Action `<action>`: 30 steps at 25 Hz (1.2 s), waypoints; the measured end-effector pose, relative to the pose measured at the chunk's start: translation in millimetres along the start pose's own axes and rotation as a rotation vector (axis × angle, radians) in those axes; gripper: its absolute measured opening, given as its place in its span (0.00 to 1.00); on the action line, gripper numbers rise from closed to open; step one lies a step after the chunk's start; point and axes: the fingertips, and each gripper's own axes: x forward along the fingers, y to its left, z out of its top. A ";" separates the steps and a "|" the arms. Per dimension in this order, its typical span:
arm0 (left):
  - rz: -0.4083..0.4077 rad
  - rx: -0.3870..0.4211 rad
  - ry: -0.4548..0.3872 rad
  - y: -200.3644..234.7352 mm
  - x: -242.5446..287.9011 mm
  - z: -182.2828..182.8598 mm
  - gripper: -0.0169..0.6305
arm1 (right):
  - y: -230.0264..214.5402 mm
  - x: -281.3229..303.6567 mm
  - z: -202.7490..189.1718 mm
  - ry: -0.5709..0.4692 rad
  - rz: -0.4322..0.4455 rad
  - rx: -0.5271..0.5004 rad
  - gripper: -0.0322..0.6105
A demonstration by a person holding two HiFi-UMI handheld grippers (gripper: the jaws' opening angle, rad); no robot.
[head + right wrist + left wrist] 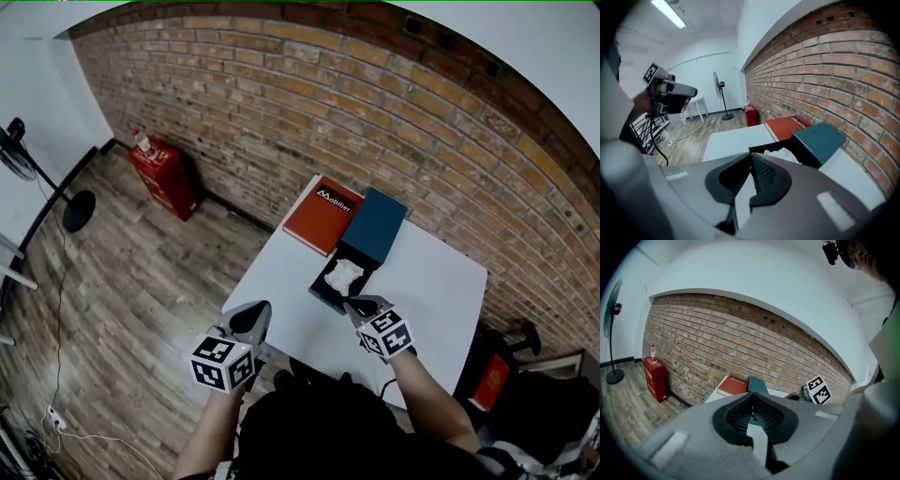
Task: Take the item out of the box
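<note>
A dark box (pixel 327 295) lies open near the middle of the white table (pixel 441 281), its teal lid (pixel 373 225) tipped back toward the brick wall. Crumpled white stuff (pixel 342 275) fills the box and hides what lies under it. My right gripper (pixel 357 302) is shut and empty, its tips just short of the box's near edge. In the right gripper view the box wall (pixel 768 149) and the lid (pixel 819 136) sit right beyond the jaws. My left gripper (pixel 254 316) hovers shut and empty over the table's near left edge, well apart from the box.
A red book-like case (pixel 323 214) lies beside the lid at the table's far left. On the wooden floor stand a red cabinet (pixel 164 176) by the brick wall and a fan (pixel 75 211). A cable (pixel 56 412) runs along the floor at left.
</note>
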 end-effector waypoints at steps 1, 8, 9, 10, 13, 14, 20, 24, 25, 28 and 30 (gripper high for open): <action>0.005 -0.003 0.002 5.0 3.6 0.5 0.03 | -2.2 5.8 2.0 0.011 0.005 -0.015 0.05; -0.011 -0.026 0.024 15.8 42.5 -0.4 0.03 | -19.8 41.7 -6.3 0.102 0.036 -0.066 0.11; -0.018 -0.022 0.034 15.9 48.9 -1.7 0.03 | -23.2 47.2 -7.6 0.112 0.034 -0.067 0.11; -0.022 -0.018 0.044 16.9 55.1 -3.2 0.03 | -26.0 53.1 -9.0 0.122 0.033 -0.070 0.11; -0.028 -0.011 0.065 22.7 73.7 -5.0 0.03 | -32.6 71.1 -14.2 0.154 0.031 -0.099 0.12; -0.031 -0.011 0.069 23.9 79.7 -4.8 0.03 | -34.3 75.8 -16.8 0.169 0.033 -0.112 0.13; -0.054 -0.016 0.103 26.3 105.0 -7.9 0.03 | -39.7 97.3 -45.6 0.294 0.061 -0.159 0.22; -0.060 -0.031 0.124 27.8 114.5 -14.7 0.03 | -43.7 104.7 -46.2 0.313 0.061 -0.213 0.22; -0.062 -0.034 0.127 27.5 116.1 -15.5 0.03 | -44.1 106.1 -45.8 0.317 0.061 -0.226 0.22; -0.069 -0.032 0.131 25.1 118.7 -14.7 0.03 | -45.6 111.4 -47.7 0.342 0.059 -0.262 0.22; -0.072 -0.025 0.130 22.9 118.6 -13.6 0.03 | -44.2 115.2 -50.3 0.364 0.065 -0.274 0.24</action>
